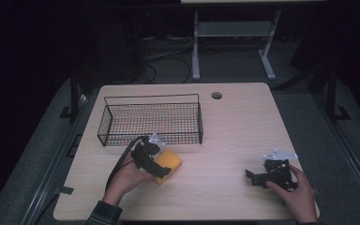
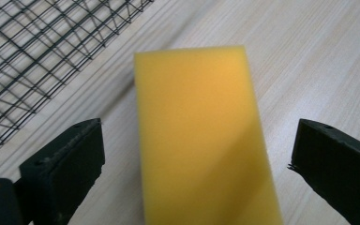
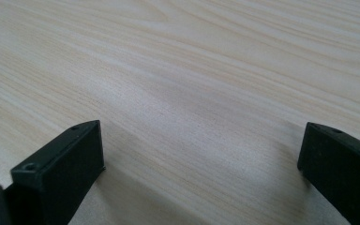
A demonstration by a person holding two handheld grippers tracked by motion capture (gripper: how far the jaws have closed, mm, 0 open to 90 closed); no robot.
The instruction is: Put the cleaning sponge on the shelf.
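Sponge (image 2: 201, 136) lies flat on the surface (image 1: 225, 140), just beside the wire basket (image 1: 152, 119) — not yet inside. Left tongs (image 2: 194, 154) stand wide around it, not gripping; right tongs (image 3: 201, 154) rest wide apart, holding nothing. Grasping and placing seem left to do.

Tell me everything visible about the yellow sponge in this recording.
The yellow sponge is a plain rectangular block of soft-looking foam, uniformly yellow, with no scouring layer in sight. It lies flat on the light wooden table, just in front of the black wire basket and apart from it. The left gripper has its jaws spread to either side of the sponge, clear gaps on both sides, so nothing grips it.
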